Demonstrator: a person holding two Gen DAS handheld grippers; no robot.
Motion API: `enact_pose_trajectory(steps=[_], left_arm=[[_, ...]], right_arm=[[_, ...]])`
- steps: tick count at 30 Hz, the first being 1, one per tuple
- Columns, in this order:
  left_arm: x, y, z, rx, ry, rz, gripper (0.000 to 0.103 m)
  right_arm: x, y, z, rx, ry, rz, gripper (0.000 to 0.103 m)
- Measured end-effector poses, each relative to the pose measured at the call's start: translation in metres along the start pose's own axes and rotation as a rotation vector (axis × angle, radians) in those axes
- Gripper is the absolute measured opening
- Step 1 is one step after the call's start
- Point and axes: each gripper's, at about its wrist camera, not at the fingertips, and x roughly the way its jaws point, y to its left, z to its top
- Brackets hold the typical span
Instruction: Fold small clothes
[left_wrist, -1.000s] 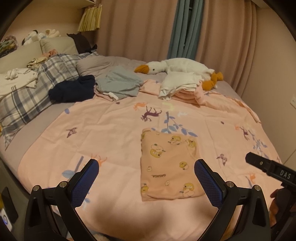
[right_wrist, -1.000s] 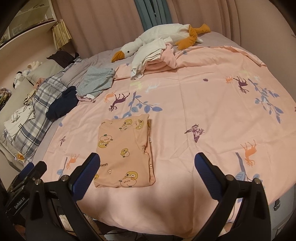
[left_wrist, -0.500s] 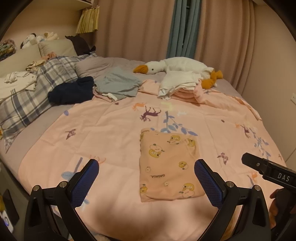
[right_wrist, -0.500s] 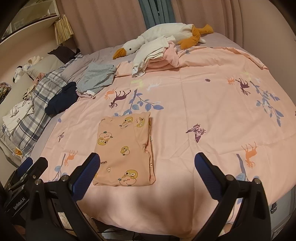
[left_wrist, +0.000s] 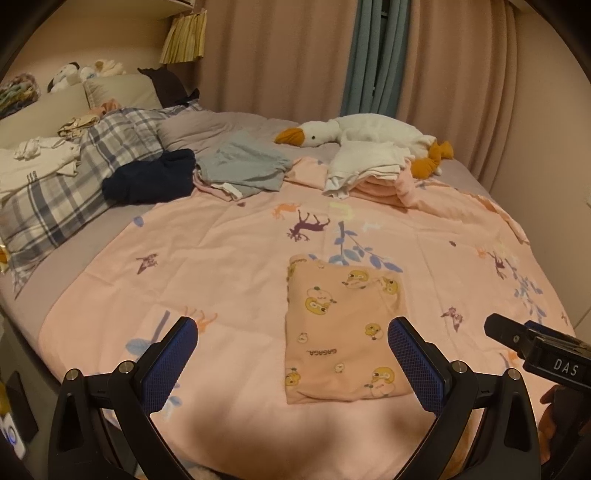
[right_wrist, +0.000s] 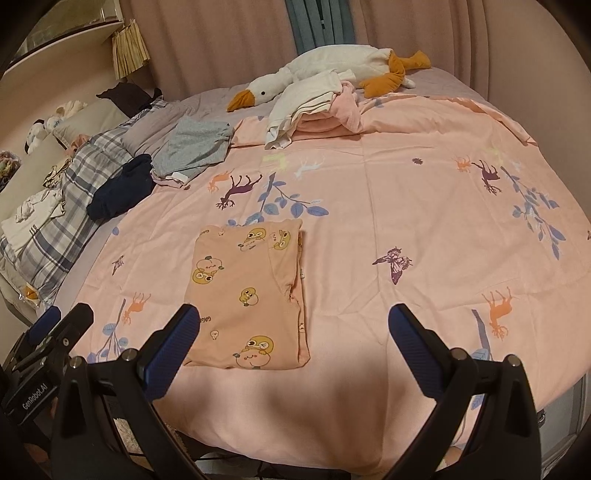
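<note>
Left gripper (left_wrist: 291, 349) and right gripper (right_wrist: 293, 338), both held low at the near edge of the bed, jaws spread wide and empty. Folded peach garment (right_wrist: 249, 295) with cartoon print, lying flat as a rectangle on the pink printed bedspread (right_wrist: 406, 206), just beyond the fingertips and touched by neither gripper. Farther back: navy garment (left_wrist: 151, 177), grey garment (left_wrist: 245, 166), a white-and-pink clothes pile (left_wrist: 369, 173), and a goose plush (left_wrist: 354, 134) before the curtains (left_wrist: 280, 55).
</note>
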Motion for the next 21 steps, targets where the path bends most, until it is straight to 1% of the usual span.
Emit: enact_pose_trajectory(steps=[21], left_arm=[[0.0024,-0.0002,0.001,0.004,0.007,-0.001,0.102]], right_arm=[[0.0023,0.003,-0.0007,-0.007,0.001,-0.017,0.102]])
